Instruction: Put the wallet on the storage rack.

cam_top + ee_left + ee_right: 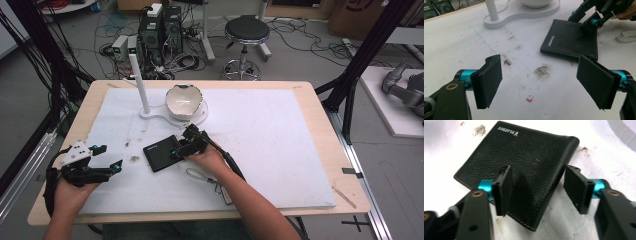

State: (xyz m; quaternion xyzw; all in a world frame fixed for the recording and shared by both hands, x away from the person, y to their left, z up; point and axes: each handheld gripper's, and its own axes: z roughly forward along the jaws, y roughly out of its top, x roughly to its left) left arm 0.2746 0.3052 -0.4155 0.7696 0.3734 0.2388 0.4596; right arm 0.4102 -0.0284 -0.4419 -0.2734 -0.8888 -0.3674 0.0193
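High view: at the left edge of the white mat (280,150) that covers the table, the left gripper (111,159) rests low in the person's left hand (70,197), its jaws spread wide with nothing between them, pointing rightward toward the middle of the mat. The left gripper view shows those jaws over bare, smudged mat, with a grey stain (542,70) and a small red mark (529,100) ahead of them.

Right of that gripper and well apart from it, near the middle of the mat, lies the black wallet (161,152). It lies flat and closed, its long axis running slantwise from lower left to upper right in the high view. In the right gripper view the printed logo (508,131) sits at the far edge, reading upside down.

The right gripper (181,151) is down at the wallet's right end. In the right gripper view one jaw stands over the leather and the other just off its folded edge, over the mat; the corner of the wallet (534,170) lies between them, but the pads do not press on it, so the jaws are partly open.

Behind the wallet stands a white stand base (152,116) with an upright white post (138,80), and a white bowl (183,101) sits on its right lobe. Just right of the right hand (210,160), a clear loop (197,175) lies on the mat. Nothing lies between the grippers and the wallet.
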